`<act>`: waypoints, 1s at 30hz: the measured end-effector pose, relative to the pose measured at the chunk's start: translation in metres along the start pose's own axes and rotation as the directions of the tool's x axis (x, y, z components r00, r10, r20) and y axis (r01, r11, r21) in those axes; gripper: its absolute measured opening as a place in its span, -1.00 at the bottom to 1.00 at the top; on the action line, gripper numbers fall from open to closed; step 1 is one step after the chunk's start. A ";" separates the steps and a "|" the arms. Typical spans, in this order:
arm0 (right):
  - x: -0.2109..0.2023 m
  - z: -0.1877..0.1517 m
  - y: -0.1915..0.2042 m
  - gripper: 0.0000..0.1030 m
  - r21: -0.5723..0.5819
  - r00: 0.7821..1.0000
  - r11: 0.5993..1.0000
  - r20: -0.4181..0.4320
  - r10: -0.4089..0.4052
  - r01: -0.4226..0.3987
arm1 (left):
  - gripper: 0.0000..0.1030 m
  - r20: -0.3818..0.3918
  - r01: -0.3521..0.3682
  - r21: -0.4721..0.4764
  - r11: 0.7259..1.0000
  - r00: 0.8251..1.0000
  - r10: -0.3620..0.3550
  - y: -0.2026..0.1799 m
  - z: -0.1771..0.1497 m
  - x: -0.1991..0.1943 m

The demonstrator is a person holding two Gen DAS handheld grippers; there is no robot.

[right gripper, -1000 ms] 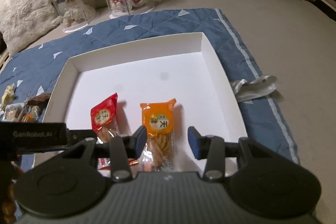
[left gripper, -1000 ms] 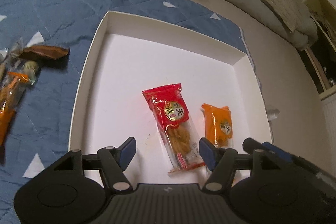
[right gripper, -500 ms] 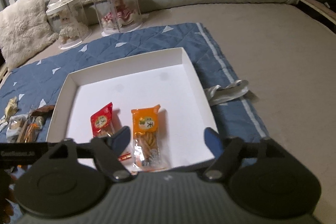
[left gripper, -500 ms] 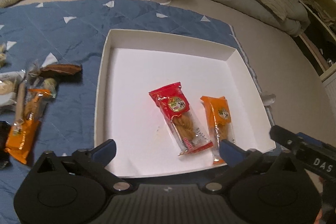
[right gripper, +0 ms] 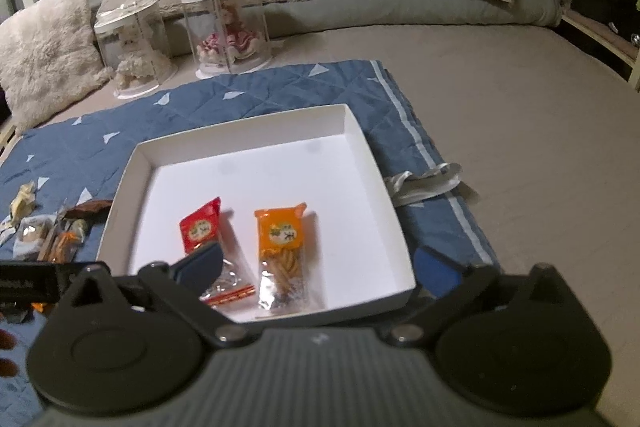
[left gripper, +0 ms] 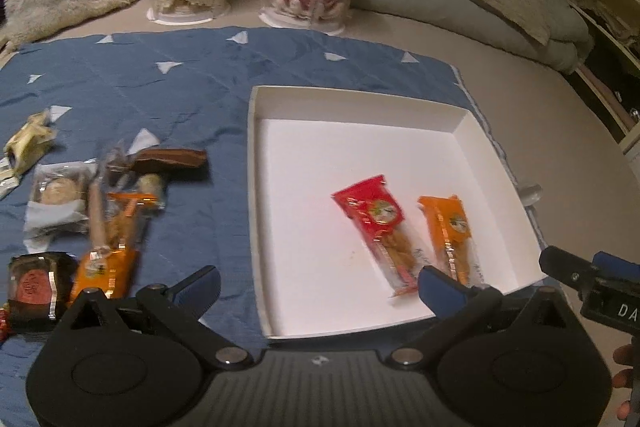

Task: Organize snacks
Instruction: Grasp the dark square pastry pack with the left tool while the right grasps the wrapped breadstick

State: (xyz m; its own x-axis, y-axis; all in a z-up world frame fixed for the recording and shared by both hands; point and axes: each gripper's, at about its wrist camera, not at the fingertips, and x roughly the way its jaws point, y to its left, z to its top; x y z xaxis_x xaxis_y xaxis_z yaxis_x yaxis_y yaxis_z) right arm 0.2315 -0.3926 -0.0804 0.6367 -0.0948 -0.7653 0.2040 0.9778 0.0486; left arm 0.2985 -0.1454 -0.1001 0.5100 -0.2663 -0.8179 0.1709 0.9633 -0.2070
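Red pkt (left gripper: 374,227) & orange pkt (left gripper: 448,235) flat in white tray (left gripper: 256,187).

Left gripper (left gripper: 320,285) agape; right gripper (right gripper: 320,265) opening, both empty.

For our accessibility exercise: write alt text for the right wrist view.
A white tray on a blue quilt holds a red snack packet beside an orange snack packet. The right gripper hangs above, holding nothing, its jaws opening.

A claw finger (right gripper: 200,265) is covering the red snack packet (right gripper: 201,229)'s lower half. Loose snacks (left gripper: 108,227) are blurring, labels unreadable. The dark jar (left gripper: 34,287) is running off the frame's left edge.
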 end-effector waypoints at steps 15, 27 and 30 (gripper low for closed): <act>0.020 0.008 0.092 1.00 -0.065 0.994 0.992 -0.014 0.110 -0.111 | 1.00 0.052 -0.151 -0.083 0.985 0.986 0.155 0.114 0.000 -0.041; 0.031 0.006 0.181 1.00 -0.132 0.973 0.964 -0.052 0.226 -0.231 | 1.00 0.057 -0.241 -0.202 0.949 0.965 0.257 0.207 -0.014 -0.067; 0.034 0.005 0.201 1.00 -0.134 0.965 0.956 -0.060 0.255 -0.261 | 1.00 0.049 -0.254 -0.224 0.941 0.961 0.272 0.222 -0.018 -0.068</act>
State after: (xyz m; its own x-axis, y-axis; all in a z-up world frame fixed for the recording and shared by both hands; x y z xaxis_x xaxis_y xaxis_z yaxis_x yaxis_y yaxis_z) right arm 0.2978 -0.2003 -0.0929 0.6216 0.1692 -0.7648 -0.0707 0.9845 0.1603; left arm 0.2866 0.0876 -0.0998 0.5782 0.0041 -0.8159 -0.1581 0.9816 -0.1071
